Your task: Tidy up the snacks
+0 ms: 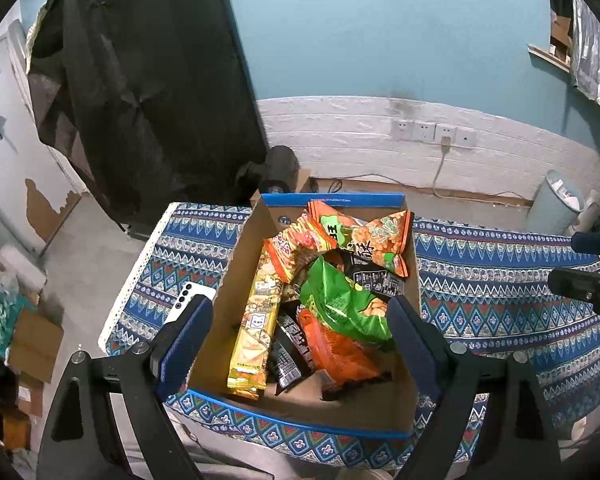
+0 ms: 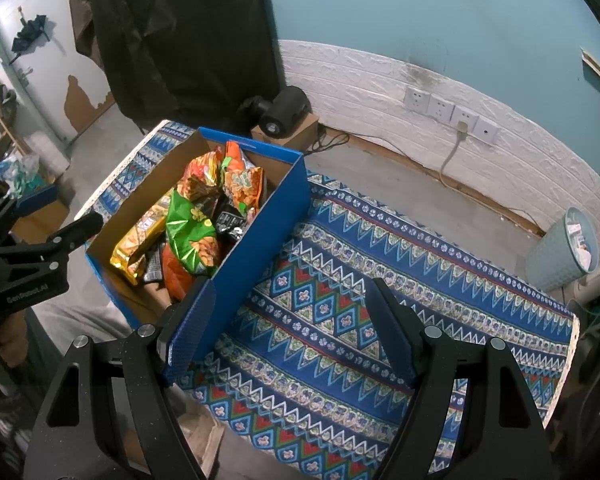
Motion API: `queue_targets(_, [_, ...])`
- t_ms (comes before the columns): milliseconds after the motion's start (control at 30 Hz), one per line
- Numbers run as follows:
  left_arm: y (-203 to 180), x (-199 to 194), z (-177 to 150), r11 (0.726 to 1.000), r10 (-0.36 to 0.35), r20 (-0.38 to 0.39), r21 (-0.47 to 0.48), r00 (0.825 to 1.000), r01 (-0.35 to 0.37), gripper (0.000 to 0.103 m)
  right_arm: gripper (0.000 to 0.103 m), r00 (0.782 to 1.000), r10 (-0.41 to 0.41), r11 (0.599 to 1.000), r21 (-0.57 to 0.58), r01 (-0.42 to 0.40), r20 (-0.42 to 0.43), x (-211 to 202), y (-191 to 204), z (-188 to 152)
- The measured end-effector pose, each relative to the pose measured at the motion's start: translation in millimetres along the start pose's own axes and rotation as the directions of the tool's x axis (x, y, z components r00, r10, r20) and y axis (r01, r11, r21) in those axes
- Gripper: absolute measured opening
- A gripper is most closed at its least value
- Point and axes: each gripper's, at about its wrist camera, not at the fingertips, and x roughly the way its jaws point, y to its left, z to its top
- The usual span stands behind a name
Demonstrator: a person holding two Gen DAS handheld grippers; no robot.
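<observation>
Only your left view shows the white phone (image 1: 190, 300) left of the blue box (image 1: 240, 264). Your left tongs (image 1: 300, 332) point down, spread and empty, over the snack packets (image 1: 340, 304) inside. Your right tongs (image 2: 288, 332), spread, hover over bare bench cloth (image 2: 380, 248), right.

A white phone (image 1: 190, 300) lies on the patterned cloth (image 2: 340, 280) — beyond, wall sockets (image 2: 448, 110), a pale blue bin (image 2: 560, 248), a hanging dark garment (image 1: 140, 80).
</observation>
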Motion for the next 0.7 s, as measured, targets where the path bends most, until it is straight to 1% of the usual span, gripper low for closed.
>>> queue_targets(700, [-2.7, 0.5, -2.3, 1.0, -0.003, -0.008, 0.008, 1.0, 0.003, 0.09, 0.078, 1.0, 0.001, 1.0, -0.004, -0.001, 0.0, -0.6, 0.8, 0.6])
